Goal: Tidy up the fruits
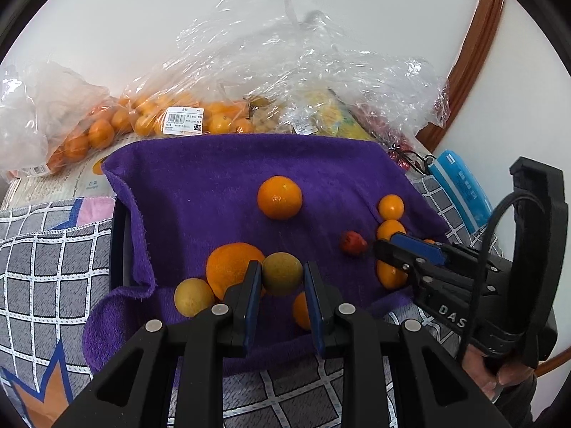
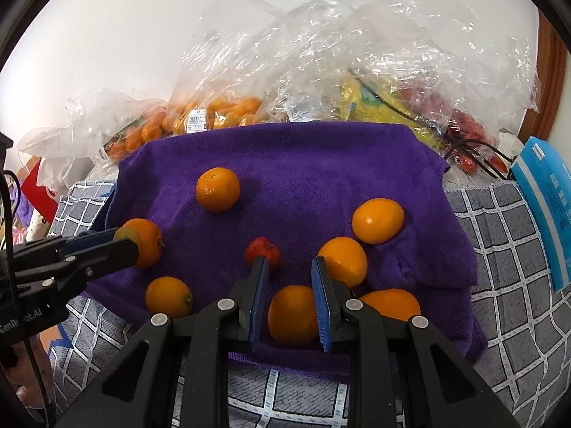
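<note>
While shut, left tool (image 1: pixel 282 278) grips fruit (image 1: pixel 282 274) (greenish).

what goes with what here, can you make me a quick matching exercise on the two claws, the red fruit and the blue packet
Things:
1. left claw
2. right claw
3. small red fruit
4. blue packet

States:
a. shut on a small orange
b. off the towel, on the checked cloth
c. shut on a yellow-green fruit
d. lying free on the purple towel

Pairs: 1-c, 2-a, 3-d, 4-b
</note>
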A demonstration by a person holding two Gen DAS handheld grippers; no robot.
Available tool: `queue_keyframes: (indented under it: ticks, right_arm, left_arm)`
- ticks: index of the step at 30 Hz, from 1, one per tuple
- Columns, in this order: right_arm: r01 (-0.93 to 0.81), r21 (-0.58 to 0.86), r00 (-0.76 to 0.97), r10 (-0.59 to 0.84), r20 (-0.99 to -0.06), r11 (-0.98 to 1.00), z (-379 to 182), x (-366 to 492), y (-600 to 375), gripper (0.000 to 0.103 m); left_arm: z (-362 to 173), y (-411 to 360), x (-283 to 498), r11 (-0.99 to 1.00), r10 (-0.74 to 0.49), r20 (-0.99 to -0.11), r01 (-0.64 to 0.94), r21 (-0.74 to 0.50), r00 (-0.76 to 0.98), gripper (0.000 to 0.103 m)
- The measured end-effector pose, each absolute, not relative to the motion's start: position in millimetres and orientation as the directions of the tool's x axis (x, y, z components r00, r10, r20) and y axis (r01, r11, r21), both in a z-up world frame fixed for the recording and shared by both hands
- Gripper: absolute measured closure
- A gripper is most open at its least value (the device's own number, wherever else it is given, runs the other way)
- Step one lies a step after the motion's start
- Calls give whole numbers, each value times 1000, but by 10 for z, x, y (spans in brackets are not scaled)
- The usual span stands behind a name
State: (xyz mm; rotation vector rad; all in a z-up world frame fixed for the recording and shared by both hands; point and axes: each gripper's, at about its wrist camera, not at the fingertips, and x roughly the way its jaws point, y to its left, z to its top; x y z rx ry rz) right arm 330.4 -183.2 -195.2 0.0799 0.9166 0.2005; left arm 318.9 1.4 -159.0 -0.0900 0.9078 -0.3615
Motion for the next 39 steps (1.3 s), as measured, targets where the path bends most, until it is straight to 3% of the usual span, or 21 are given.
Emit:
queue_keyframes:
  ticks: [11, 15, 29, 36, 39]
  right_arm:
    - [-106, 138, 621, 174, -764, 985, -1733, 3086, -1939, 70]
    - [-94, 138, 626, 166, -762, 986, -1679, 2999, -1971, 66]
    - [-59, 126, 654, 134, -745, 990, -1428, 2683, -2000, 61]
    - [-26, 144, 691, 122, -713, 989, -1125, 2314, -2042, 49]
    - [-24, 125, 692, 107, -714, 992, -999, 2148, -2033, 39]
  left_arm:
    - [-1585, -5, 3189, 952, -303, -754, 223, -210, 583, 79]
    - [-1605, 3, 3200, 964, -262, -763, 185, -189, 591, 67]
    - [-1430, 43, 2907, 976, -217, -771, 151, -158, 598, 61]
    - [-1199, 59, 2530, 981, -195, -757, 142, -136, 624, 59]
    - [-1077, 63, 2348, 983, -182, -742, 132, -127, 645, 51]
